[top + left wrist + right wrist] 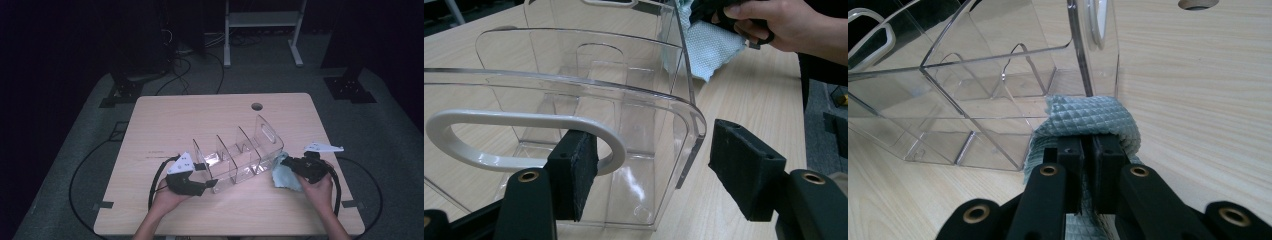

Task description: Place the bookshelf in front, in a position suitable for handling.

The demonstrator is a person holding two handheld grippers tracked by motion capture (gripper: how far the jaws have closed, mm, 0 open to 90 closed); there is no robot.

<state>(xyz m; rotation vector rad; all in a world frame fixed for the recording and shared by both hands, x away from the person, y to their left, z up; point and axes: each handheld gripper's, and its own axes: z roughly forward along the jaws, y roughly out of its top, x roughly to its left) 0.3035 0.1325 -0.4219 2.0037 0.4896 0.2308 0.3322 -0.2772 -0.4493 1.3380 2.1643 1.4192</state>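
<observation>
Right claw [1088, 150]: clamped on a teal cloth [1088, 117], pressed against the organizer's 3 o'clock end to wipe it.
Left claw [649, 170]: wide, straddling the 9 o'clock end wall, likely bracing.
Clear organizer [235, 152]: mid-worktop [165, 115], slanted.

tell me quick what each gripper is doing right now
Left gripper: open, jaws astride the clear plastic divided organizer end wall.
Right gripper: shut on the light blue waffle-textured cloth.

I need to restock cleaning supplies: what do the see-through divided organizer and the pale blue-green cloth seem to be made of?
See-through divided organizer: probably clear acrylic or similar hard plastic, glossy; the tabletop shows through it and its edges glint.
Pale blue-green cloth: seemingly microfibre, matte, with a diamond waffle weave; it folds softly in the right gripper.
</observation>
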